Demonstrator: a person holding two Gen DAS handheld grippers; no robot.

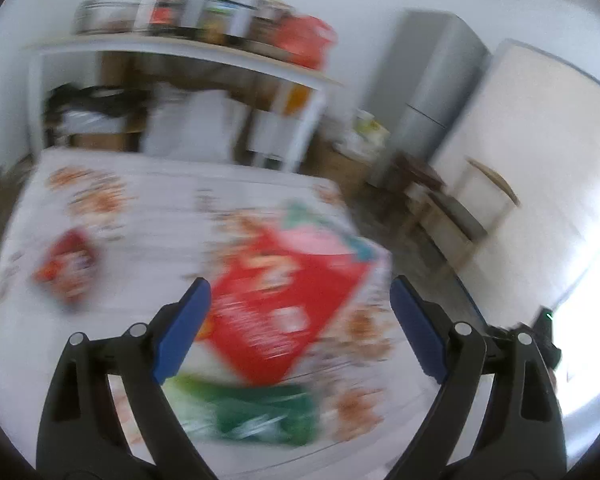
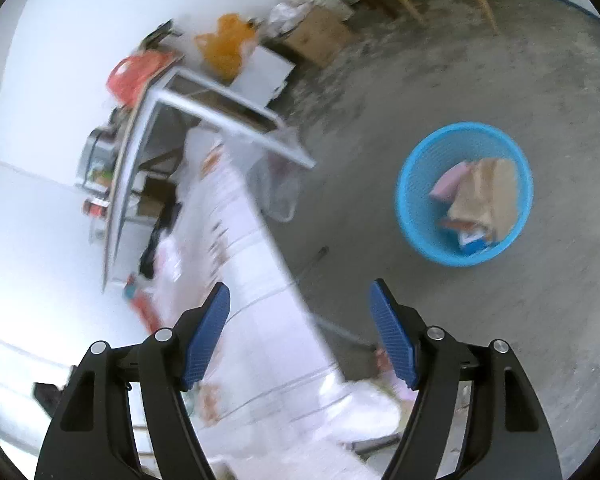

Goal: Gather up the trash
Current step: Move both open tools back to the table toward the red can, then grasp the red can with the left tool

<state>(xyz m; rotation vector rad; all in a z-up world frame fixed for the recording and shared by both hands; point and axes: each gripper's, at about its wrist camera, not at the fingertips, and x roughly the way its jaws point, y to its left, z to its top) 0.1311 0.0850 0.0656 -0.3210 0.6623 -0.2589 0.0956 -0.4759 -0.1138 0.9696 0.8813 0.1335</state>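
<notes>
We are hovering the left hand-held gripper point(image 1: 300, 292) over the surface point(image 1: 148, 200), which is covered in a white cloth with an orange printed pattern. Its jaws are standing wide apart and holding nothing. Right between them is lying a red snack packet point(image 1: 288, 304), with a green packet point(image 1: 256, 416) just below it, partly overlapping its lower corner as far as the blur lets us judge. A smaller red wrapper point(image 1: 68, 268) is sitting well apart, toward the left edge of the cloth.

We are pointing the right hand-held gripper point(image 2: 300, 304) past the edge of the surface toward the concrete floor, its jaws also spread wide and empty. The blue mesh bin point(image 2: 416, 220) is standing on the floor, apart from the surface, with paper and wrappers already inside.

Both views are smeared by motion, so we are judging loosely. To take the red packet well, we are thinking the left jaws should come down straddling one edge or corner, pinching a fold of the film rather than pressing flat on it, and avoid catching the cloth beneath. Lifting clear before swinging toward the bin should keep the green packet from dragging along.
</notes>
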